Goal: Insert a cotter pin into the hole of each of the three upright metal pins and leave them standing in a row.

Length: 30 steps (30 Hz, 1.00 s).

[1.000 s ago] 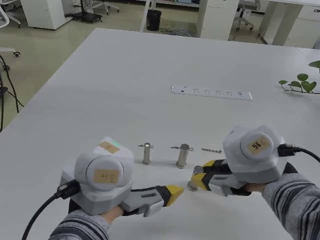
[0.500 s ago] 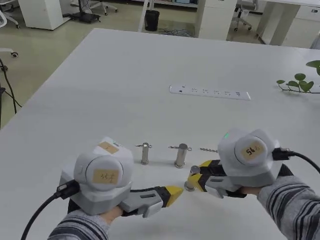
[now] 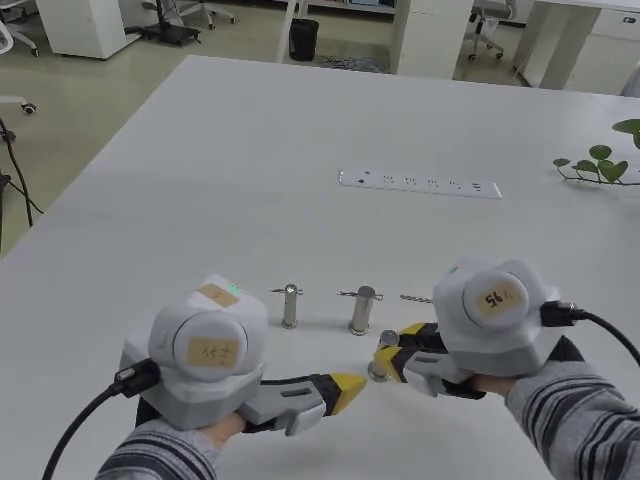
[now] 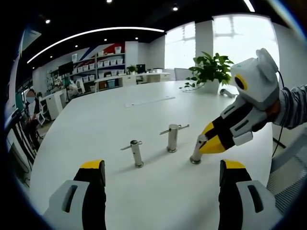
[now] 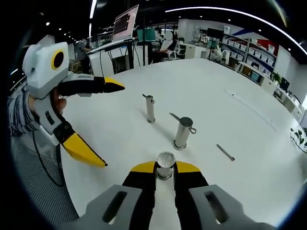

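Three short silvery pins with flat round heads are on the white table (image 3: 250,150). The left pin (image 3: 289,306) and middle pin (image 3: 361,310) stand side by side, each with a thin wire cotter (image 3: 347,295) crosswise just under its head. The third pin (image 5: 165,165) sits nearer the person, just right of the middle pin and out of line. The right gripper (image 5: 165,171) has its jaws closed on the shaft below the head. A loose cotter (image 5: 224,152) lies flat beyond. The left gripper (image 4: 162,165) is spread wide, holding nothing.
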Available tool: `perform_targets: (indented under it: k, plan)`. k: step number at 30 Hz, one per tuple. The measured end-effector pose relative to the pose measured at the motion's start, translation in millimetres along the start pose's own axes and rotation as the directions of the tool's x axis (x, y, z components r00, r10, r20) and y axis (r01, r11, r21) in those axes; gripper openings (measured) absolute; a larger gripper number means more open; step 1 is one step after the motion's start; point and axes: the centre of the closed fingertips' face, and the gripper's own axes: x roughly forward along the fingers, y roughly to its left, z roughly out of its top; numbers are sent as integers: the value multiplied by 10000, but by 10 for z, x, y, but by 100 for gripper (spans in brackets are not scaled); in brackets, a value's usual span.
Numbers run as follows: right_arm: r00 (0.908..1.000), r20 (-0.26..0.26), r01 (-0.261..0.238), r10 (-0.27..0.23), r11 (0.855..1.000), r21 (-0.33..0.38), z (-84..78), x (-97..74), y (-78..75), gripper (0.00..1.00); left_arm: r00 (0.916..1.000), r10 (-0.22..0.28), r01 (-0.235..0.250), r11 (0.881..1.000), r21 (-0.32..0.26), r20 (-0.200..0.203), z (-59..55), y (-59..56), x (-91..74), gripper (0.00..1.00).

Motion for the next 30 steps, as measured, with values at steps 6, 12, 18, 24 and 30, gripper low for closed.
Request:
perform_targets:
  k: [6,12,18,24,30]
  plan:
    - [9999,123,35,-36,10000,51,3,12,-3,9,10000,-2,2,10000,-14,13,3,3,2,99]
    - [9995,314,-85,97,9993,-361,36,-42,-23,17,10000,35,-35,10000,-18,35,12,7,1,99]
    - [9996,125,-256,267,9962,-835,6,-164,-76,22,9999,-44,43,9999,96,122,33,-13,2,99]
    - [9998,-60,-174,168,9921,-1242,-13,-253,-193,22,9999,2,-3,10000,77,146,35,-9,-2,99]
    - [9997,-256,-60,27,9914,-1306,1,-285,-419,21,9999,7,-8,9999,105,129,27,-8,-1,99]
